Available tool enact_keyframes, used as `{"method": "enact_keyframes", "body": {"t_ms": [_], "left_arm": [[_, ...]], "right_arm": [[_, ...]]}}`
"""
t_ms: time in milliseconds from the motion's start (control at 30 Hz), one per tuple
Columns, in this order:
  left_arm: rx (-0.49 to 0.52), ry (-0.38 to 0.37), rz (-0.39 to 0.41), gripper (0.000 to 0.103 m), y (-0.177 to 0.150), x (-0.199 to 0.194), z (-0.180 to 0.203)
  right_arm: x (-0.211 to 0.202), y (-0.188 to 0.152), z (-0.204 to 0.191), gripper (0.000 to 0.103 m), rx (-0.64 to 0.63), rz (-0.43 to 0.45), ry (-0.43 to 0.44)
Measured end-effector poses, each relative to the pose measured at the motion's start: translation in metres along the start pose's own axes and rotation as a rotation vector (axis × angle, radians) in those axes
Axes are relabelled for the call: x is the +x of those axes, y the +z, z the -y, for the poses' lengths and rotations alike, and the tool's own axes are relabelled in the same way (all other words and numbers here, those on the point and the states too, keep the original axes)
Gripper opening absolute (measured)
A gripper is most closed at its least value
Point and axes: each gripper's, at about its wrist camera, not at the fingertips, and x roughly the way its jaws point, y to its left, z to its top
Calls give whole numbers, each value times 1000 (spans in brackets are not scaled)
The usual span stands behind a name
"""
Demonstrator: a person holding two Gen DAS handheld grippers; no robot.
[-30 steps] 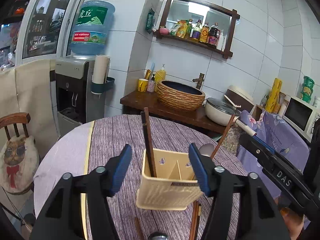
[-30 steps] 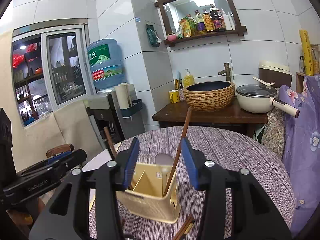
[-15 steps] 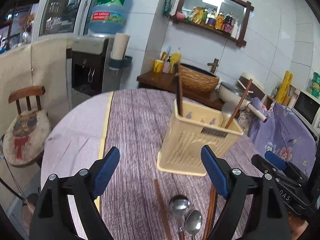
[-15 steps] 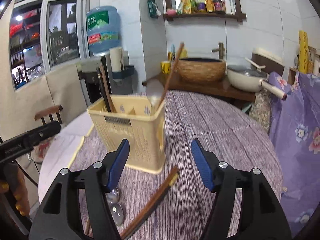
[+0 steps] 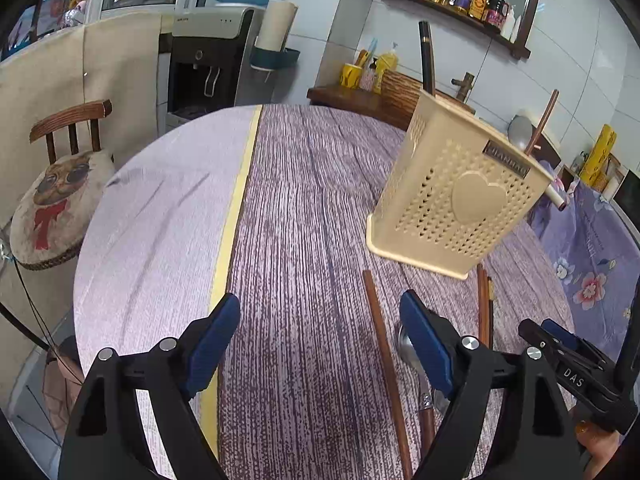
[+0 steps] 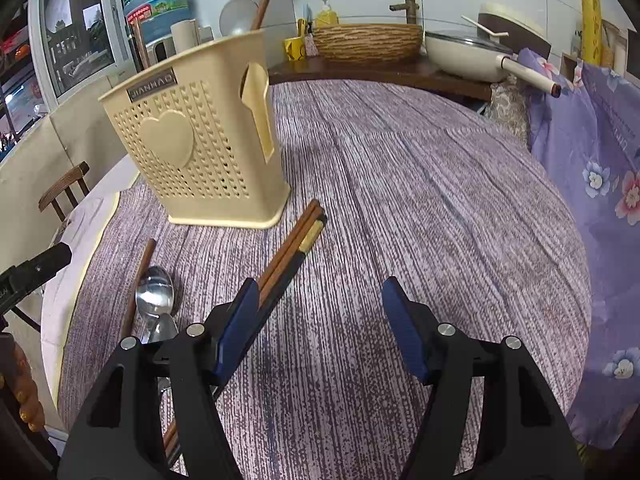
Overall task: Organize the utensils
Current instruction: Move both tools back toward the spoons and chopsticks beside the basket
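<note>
A cream perforated utensil holder [image 5: 456,196] stands on the round purple table, also in the right wrist view [image 6: 196,136]. It holds dark chopsticks [image 5: 426,60], a brown stick and a spoon [image 6: 238,14]. On the cloth in front lie a single brown chopstick [image 5: 384,364], two metal spoons [image 6: 154,300] and a bundle of chopsticks [image 6: 292,252]. My left gripper [image 5: 320,344] is open and empty, low over the table, left of the loose utensils. My right gripper [image 6: 320,328] is open and empty; its left finger [image 6: 236,328] is over the chopstick bundle.
The table edge [image 5: 86,216] curves at the left with a cushioned wooden chair [image 5: 56,196] beyond. A flowered purple cloth [image 6: 600,168] lies at the right. A wooden counter with a woven basin [image 6: 366,42] and a pot [image 6: 468,54] is behind.
Both grippers have dropped and pulled back from above the holder to low over the table. The loose chopsticks and spoons have come into view close by.
</note>
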Motion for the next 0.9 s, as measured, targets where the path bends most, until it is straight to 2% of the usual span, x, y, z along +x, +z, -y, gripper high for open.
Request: {"method": "enact_keyframes", "body": {"t_ms": [267, 333, 500, 633, 767, 900], "left_arm": [[24, 7, -16, 77, -9, 6, 5], [27, 8, -21, 77, -11, 7, 5], [32, 11, -32, 77, -14, 9, 5], [33, 8, -36, 77, -13, 12, 7], [53, 6, -51, 68, -10, 16, 12], [68, 8, -79, 55, -7, 25, 18]], "right_arm": [[16, -8, -26, 64, -55, -56, -2], [21, -13, -31, 64, -83, -78, -25], [15, -16, -17, 64, -102, -96, -65], [9, -12, 1, 56, -44, -83, -65], [17, -7, 16, 50, 56, -106, -19], [23, -1, 17, 45, 91, -111, -23]]}}
